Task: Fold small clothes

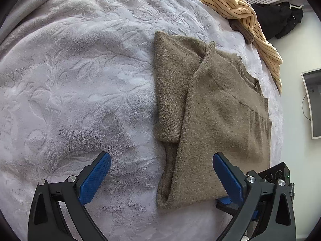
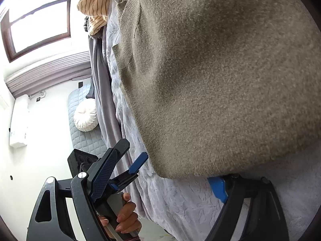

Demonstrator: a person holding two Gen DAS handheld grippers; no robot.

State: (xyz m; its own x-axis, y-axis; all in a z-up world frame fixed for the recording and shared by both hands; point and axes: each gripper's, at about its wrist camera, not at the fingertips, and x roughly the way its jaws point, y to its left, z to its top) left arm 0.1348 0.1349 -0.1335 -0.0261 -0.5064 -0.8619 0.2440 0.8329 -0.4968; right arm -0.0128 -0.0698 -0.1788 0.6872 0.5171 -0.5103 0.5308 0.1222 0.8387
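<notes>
A brown knitted sweater lies partly folded on the lilac plush blanket, one sleeve laid across its left side. My left gripper is open, hovering over the sweater's near hem with nothing between its blue pads. In the right wrist view the sweater fills most of the frame. My right gripper is open at the sweater's lower edge; its right finger sits under the hem, partly hidden. The left gripper also shows there, held by a hand.
A mustard striped garment and a dark garment lie at the far end of the bed. The bed's edge runs close to the sweater's right side. A quilted mat with a white round cushion lies on the floor below.
</notes>
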